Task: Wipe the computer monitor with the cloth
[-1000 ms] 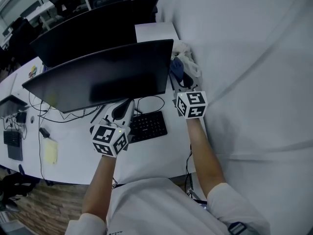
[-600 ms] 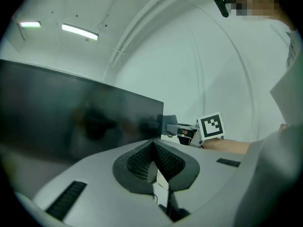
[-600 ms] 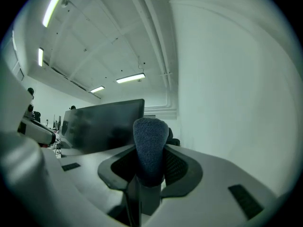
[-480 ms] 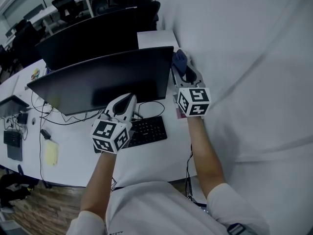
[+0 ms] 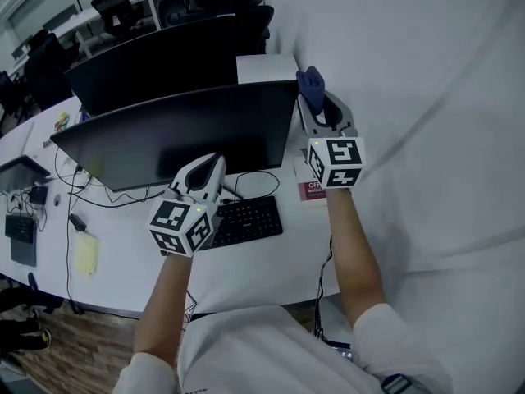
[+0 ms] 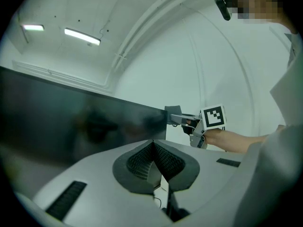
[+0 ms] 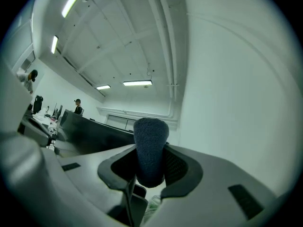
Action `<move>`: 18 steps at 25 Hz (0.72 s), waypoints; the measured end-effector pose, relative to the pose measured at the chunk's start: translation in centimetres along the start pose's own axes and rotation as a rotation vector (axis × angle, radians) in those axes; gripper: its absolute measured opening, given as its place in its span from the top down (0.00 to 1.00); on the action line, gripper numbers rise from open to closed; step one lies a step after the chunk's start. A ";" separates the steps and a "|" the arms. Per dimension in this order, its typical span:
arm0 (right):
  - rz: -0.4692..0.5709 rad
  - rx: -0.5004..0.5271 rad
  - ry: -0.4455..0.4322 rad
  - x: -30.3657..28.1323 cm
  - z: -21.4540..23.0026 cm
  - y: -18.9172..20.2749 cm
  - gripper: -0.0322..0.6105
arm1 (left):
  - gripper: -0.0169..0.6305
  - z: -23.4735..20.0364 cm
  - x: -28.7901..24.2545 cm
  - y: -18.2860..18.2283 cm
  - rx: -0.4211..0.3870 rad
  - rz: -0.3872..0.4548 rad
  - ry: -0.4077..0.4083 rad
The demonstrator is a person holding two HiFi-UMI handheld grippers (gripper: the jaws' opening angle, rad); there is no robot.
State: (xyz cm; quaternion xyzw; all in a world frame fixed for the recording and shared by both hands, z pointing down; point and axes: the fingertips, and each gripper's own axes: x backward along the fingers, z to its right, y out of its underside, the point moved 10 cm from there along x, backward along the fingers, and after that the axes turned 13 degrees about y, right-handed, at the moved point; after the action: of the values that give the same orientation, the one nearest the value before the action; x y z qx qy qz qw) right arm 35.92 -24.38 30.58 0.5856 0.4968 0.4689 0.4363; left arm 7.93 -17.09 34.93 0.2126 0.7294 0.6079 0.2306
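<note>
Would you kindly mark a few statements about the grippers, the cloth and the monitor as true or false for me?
1. The right gripper is shut on the blue cloth. True.
2. The left gripper holds a second cloth. False: its jaws are together with nothing between them.
3. The monitor has a dark screen. True.
4. The cloth is down by the monitor's lower left corner. False: it is up by the upper right corner.
5. The keyboard is leaning upright against the wall. False: it lies flat on the desk in front of the monitor.
</note>
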 end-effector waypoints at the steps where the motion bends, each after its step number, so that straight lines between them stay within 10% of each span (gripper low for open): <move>1: 0.006 0.034 0.008 0.1 -0.1 -0.3 0.74 | 0.96 -0.1 0.3 0.0 -0.001 0.000 -0.002; 9: 0.036 0.609 0.127 0.6 -3.8 -3.4 0.74 | 0.96 -1.9 2.9 0.8 0.035 0.007 0.014; 18: 0.020 0.887 0.181 0.9 -8.3 -4.5 0.74 | 0.96 -4.9 6.7 0.2 0.025 0.004 0.033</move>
State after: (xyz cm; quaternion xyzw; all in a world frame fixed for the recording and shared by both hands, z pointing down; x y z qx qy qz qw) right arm 27.04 -22.52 27.80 0.6774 0.6802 0.2643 0.0934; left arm -0.37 -16.96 35.35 0.2071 0.7400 0.6028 0.2147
